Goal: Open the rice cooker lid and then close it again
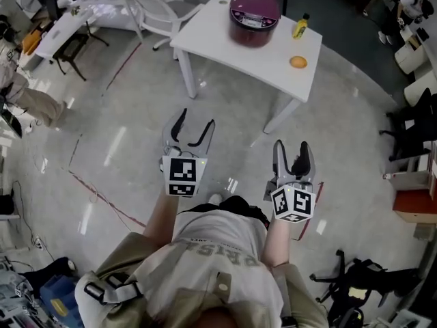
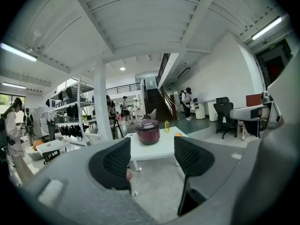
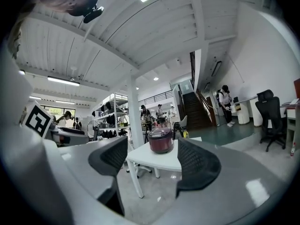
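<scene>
A dark red rice cooker (image 1: pixel 254 18) with its lid down stands on a white table (image 1: pixel 225 46) at the top of the head view. It also shows between the jaws as the rice cooker (image 2: pixel 147 131) in the left gripper view and the rice cooker (image 3: pixel 161 140) in the right gripper view. My left gripper (image 1: pixel 192 127) and right gripper (image 1: pixel 292 150) are held over the floor, well short of the table. Both are open with nothing between their fingers. The left gripper (image 2: pixel 152 156) and right gripper (image 3: pixel 151 159) point toward the table.
A yellow bottle (image 1: pixel 300 26) and an orange fruit (image 1: pixel 298 62) sit on the table right of the cooker. A white chair (image 1: pixel 156 11) stands at the table's left. Office chairs (image 1: pixel 413 125) and desks line the right; several people stand farther back (image 2: pixel 186 103).
</scene>
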Demonstrator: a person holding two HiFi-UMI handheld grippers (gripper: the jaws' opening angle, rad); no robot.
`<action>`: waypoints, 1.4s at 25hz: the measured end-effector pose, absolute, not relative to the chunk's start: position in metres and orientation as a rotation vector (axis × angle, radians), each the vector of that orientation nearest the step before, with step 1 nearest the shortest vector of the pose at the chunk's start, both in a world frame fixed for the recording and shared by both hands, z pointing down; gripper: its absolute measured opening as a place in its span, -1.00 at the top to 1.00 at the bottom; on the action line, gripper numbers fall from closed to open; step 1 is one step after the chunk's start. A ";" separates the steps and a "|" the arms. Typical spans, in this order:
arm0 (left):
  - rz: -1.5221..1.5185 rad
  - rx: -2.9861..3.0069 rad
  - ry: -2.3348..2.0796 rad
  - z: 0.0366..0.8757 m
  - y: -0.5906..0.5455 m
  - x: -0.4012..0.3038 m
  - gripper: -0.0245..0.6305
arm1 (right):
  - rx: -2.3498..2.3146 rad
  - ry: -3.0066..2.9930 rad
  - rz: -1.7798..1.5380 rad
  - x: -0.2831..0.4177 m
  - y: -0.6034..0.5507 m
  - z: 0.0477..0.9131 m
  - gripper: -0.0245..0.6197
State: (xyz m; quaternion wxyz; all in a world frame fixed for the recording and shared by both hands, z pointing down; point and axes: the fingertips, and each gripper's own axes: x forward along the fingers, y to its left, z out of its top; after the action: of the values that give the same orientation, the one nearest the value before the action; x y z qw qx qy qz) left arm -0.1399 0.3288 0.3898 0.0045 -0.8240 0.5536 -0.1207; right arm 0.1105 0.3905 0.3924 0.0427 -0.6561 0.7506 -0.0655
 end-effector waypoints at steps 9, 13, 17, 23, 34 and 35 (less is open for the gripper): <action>-0.421 -2.612 1.752 0.412 0.296 -0.141 0.01 | -2.039 2.277 -0.243 0.121 0.354 0.406 -0.04; -0.434 -2.604 1.771 0.418 0.275 -0.142 0.01 | -2.035 2.276 -0.251 0.126 0.330 0.408 -0.04; -0.439 -2.588 1.771 0.417 0.245 -0.139 0.01 | -2.013 2.283 -0.251 0.129 0.297 0.408 -0.04; -0.394 -2.551 1.766 0.391 0.189 -0.126 0.01 | -1.957 2.312 -0.207 0.133 0.239 0.389 -0.04; -0.332 -2.557 1.806 0.382 0.099 -0.095 0.00 | -1.881 2.412 -0.164 0.148 0.142 0.381 -0.04; -0.334 -2.556 1.811 0.384 0.094 -0.093 0.01 | -1.880 2.416 -0.165 0.150 0.136 0.382 -0.04</action>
State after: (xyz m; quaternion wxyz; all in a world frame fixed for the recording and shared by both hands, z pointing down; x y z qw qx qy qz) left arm -0.0931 0.0938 0.3836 -0.0043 -0.8113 0.5749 -0.1060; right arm 0.1499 0.1359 0.3817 0.0379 -0.6128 0.7875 -0.0537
